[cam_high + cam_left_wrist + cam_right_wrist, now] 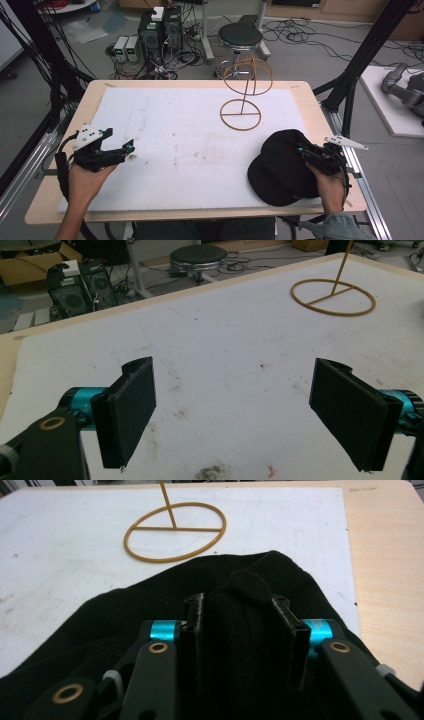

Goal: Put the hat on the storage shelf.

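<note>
Black cap (282,167) on near right of tabletop (200,84): soft, light, floppy fabric. My right tool (242,625) pinches crown fold; firmer hold likely at brim. Left tool (245,412) spread apart, empty. Wire stand (246,92) beyond.

Open white mat (165,135) between wire stand (243,95) and black cap (280,165).

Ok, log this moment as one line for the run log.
left gripper: open, over white mat | right gripper: shut on black cap | hat stand: bare, upright
</note>
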Available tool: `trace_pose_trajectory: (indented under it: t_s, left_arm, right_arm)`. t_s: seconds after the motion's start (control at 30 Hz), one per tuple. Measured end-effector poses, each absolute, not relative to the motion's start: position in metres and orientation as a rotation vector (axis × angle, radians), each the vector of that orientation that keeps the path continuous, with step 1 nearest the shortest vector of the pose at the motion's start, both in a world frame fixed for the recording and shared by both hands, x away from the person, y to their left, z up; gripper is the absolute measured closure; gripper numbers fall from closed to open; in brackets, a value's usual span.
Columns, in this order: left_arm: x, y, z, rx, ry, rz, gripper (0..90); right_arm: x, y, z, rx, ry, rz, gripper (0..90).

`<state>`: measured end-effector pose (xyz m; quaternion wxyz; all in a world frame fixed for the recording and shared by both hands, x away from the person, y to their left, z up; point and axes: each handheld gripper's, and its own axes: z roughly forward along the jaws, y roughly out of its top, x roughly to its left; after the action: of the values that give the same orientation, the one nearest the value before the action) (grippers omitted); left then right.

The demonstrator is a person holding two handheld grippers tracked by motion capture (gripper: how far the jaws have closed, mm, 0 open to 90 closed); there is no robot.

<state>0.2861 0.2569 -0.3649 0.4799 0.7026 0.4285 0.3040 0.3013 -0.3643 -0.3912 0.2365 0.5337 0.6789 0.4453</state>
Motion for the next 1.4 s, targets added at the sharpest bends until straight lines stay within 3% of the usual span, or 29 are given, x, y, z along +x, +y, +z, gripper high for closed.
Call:
trace_pose_trajectory:
  t_s: [0.4,1.4]
  left_arm:
    - [0.285,0.257,-0.363,1.712,1.039,0.747,19.1]
    - [0.283,0.262,-0.359,1.695,1.043,0.758,19.1]
  right_arm:
    - [0.293,-0.363,-0.375,1.419,1.789,1.283,72.8]
    - [0.285,-0.347,-0.317,1.228,1.737,1.399,73.6]
